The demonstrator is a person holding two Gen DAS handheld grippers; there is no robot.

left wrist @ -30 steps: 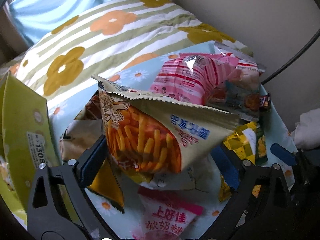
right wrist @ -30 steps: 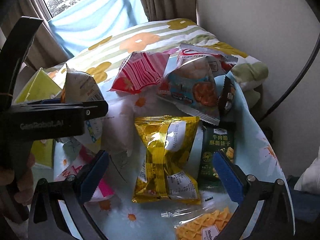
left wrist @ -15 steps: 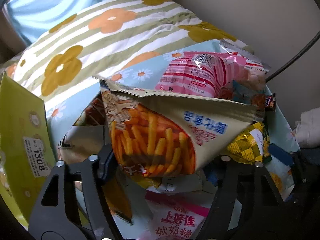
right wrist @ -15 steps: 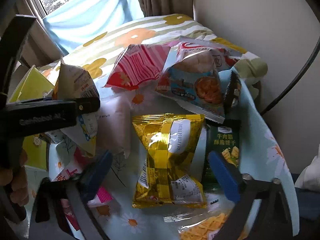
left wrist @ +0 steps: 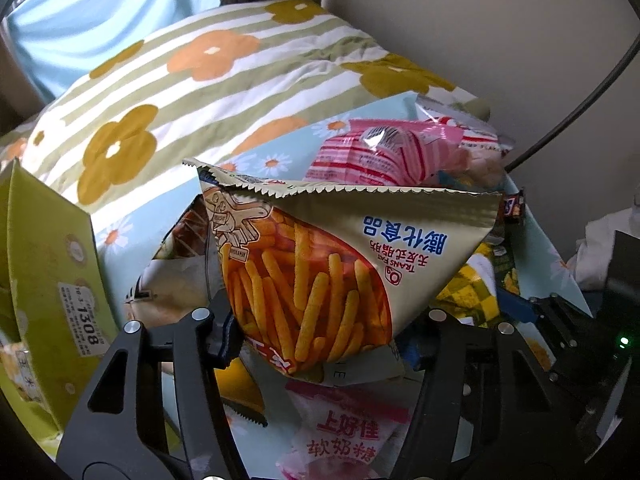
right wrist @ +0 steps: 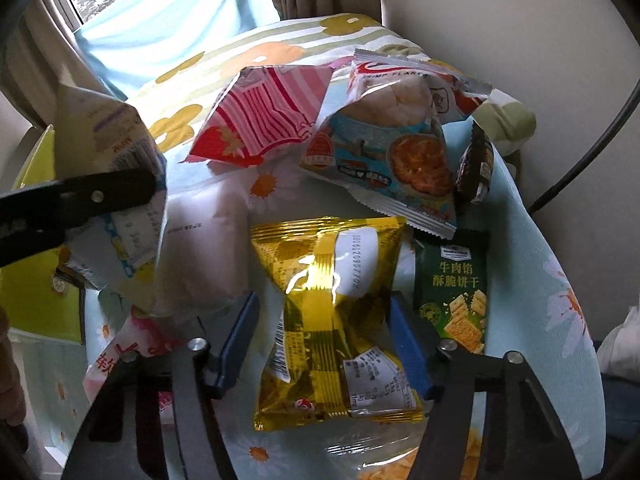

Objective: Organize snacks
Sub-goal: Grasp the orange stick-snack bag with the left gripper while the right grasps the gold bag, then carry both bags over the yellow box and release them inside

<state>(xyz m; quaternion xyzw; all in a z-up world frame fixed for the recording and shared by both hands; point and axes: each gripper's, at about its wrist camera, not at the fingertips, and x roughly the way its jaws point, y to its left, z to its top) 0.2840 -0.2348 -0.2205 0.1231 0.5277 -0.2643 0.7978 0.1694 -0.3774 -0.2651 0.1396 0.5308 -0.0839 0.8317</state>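
My left gripper is shut on a gold bag of orange snack sticks and holds it up over the pile; the same bag shows at the left of the right wrist view. My right gripper has its blue pads on both sides of a yellow snack bag that lies on the daisy cloth; the jaws stand close to its sides, and contact is unclear. Behind lie a pink striped bag, a blue shrimp-flake bag and a green cracker pack.
A yellow-green cardboard box stands at the left. A flowered pillow lies behind the snacks. A pink candy bag lies under my left gripper. A wall and a black cable are at the right.
My left gripper closed on the snack-stick bag and lifted it. My right gripper moved down and narrowed around the yellow bag.
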